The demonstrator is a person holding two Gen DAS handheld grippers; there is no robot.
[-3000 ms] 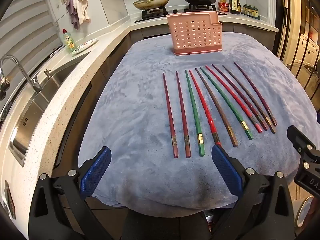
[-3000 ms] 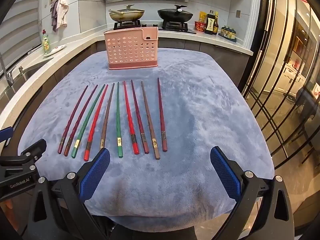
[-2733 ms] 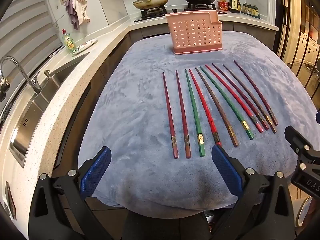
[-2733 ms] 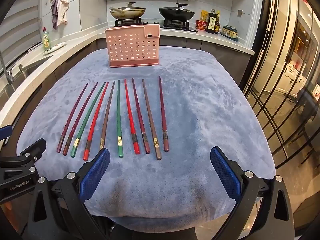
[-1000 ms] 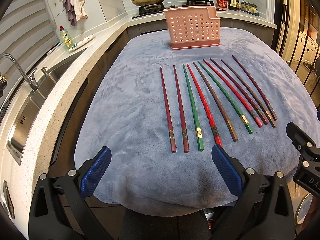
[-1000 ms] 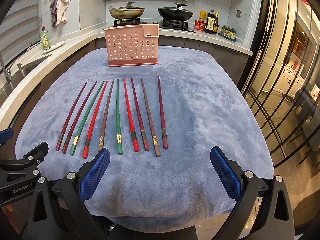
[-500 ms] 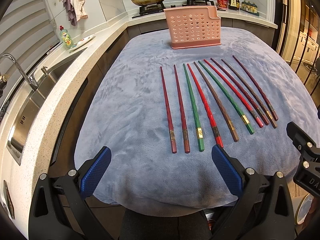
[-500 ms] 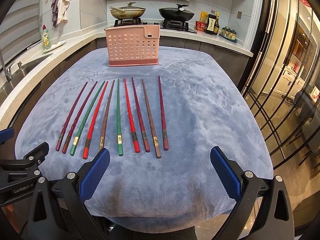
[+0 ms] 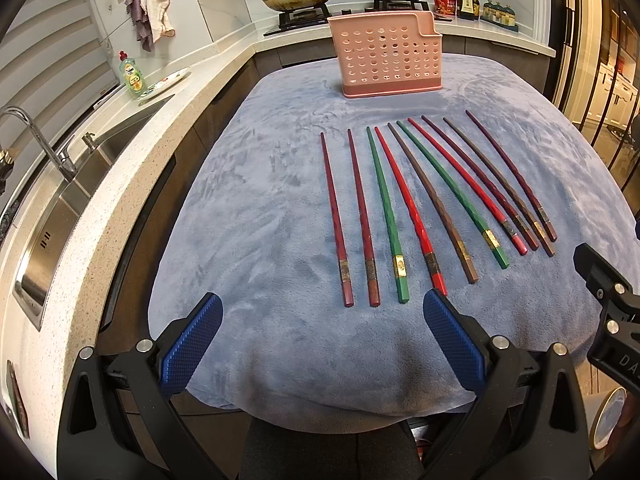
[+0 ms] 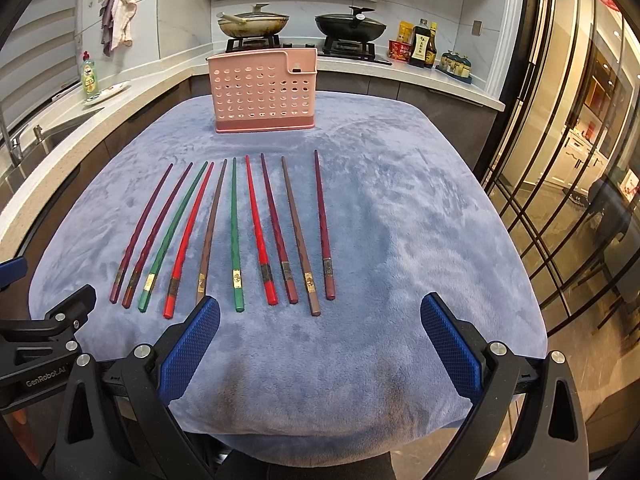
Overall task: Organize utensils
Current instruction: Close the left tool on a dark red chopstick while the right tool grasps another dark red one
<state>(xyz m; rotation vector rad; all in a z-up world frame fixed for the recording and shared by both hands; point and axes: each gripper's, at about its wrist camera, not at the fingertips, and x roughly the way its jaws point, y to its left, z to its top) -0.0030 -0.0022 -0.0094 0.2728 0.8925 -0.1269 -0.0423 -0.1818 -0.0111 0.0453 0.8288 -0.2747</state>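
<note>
Chopsticks (image 9: 394, 216) lie lengthwise ahead of us, tips toward pink holder (image 9: 386, 54); left gripper (image 9: 320, 340) & right gripper (image 10: 320, 340) both spread, empty, approx. equally near.

Brown chopstick (image 10: 208, 240) butt end hidden behind right gripper's blue pad (image 10: 188, 354); pink holder (image 10: 262, 92) interior unseen; band markings illegible

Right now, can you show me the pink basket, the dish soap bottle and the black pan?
pink basket (image 10: 262, 96), right wrist view, holed front wall.
dish soap bottle (image 10: 89, 78), right wrist view, label.
black pan (image 10: 350, 28), right wrist view, side.
</note>
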